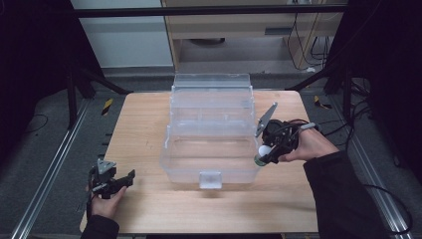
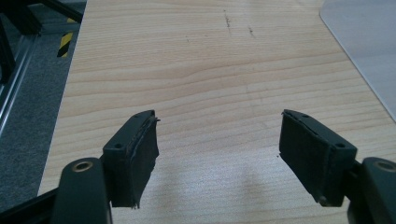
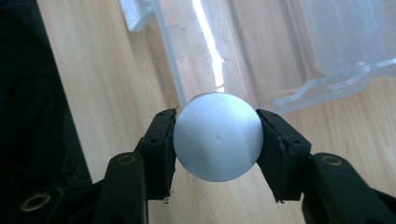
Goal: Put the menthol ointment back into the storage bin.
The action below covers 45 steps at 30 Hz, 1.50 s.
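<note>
**A:** Jaws first — right gripper (image 3: 215, 140) has both pads clamped on a white ball (image 3: 215, 141), one pad on each flank, firm and centred. Ball is off the table, carried.

**B:** And the other one?

**A:** Left gripper (image 2: 217, 149) stands spread wide, nothing between the pads, bare wooden table (image 2: 196, 70) beneath. In the high view it sits at the near left corner of the table (image 1: 149, 199), well apart from the work. Idle, I'd say.

**B:** Where is the ball relative to the box?

**A:** High view puts the ball (image 1: 263, 150) at the right end of the clear plastic box (image 1: 209, 149), at or just outside its near right corner. Right gripper (image 1: 264, 152) comes in from the right, angled toward it. From the gripper's own camera the box's transparent wall (image 3: 196, 51) lies just beyond the ball.

**B:** Box open?

**A:** Looks so — lid section standing up at the far side. Interior appears empty, though clear plastic makes that hard to swear to.

**B:** Progress?

**A:** My judgement: pickup done, carry nearly done. Left to do — get the ball over the wall, let go inside.
</note>
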Each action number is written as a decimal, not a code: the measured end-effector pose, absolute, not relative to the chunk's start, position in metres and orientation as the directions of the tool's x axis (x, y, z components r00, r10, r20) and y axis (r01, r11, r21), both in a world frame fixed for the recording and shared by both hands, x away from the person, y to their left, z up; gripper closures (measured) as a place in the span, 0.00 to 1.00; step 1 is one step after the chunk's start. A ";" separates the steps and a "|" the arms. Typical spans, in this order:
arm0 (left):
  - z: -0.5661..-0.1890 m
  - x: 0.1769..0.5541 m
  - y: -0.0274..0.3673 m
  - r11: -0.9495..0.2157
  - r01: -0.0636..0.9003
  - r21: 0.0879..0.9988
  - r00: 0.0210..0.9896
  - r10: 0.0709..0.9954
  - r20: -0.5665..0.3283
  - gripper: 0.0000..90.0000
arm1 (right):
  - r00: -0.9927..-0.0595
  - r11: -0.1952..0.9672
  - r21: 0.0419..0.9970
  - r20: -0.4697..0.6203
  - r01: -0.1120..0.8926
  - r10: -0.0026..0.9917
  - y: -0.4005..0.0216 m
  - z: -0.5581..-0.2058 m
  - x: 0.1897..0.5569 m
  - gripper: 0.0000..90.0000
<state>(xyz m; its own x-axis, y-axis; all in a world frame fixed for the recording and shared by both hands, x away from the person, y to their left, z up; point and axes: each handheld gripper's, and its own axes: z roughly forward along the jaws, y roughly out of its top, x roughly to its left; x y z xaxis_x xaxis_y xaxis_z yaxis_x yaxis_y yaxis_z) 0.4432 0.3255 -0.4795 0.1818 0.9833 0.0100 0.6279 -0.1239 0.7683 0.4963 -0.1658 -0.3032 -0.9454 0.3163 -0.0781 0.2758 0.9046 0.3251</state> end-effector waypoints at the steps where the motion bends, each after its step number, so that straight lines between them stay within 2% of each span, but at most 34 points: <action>1: -0.479 0.443 0.325 -0.124 0.628 0.769 0.182 0.983 0.011 0.31 | -0.945 0.905 0.324 -0.078 0.277 0.318 -0.163 -0.304 0.499 0.56; 15: -0.480 0.444 0.325 -0.123 0.631 0.766 0.180 0.984 0.010 0.31 | -0.942 0.900 0.331 -0.077 0.285 0.327 -0.150 -0.317 0.520 0.56; 45: -0.480 0.444 0.326 -0.134 0.629 0.766 0.188 0.982 0.017 0.31 | -0.953 0.919 0.279 -0.037 0.279 0.300 -0.138 -0.381 0.538 0.56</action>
<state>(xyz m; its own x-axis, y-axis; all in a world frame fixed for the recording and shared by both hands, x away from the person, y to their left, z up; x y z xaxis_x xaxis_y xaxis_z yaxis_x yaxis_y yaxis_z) 0.4444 0.3256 -0.4799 0.1877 0.9821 0.0172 0.6286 -0.1335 0.7662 0.5375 -0.1383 -0.3808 -0.9531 0.3005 -0.0374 0.2787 0.9188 0.2794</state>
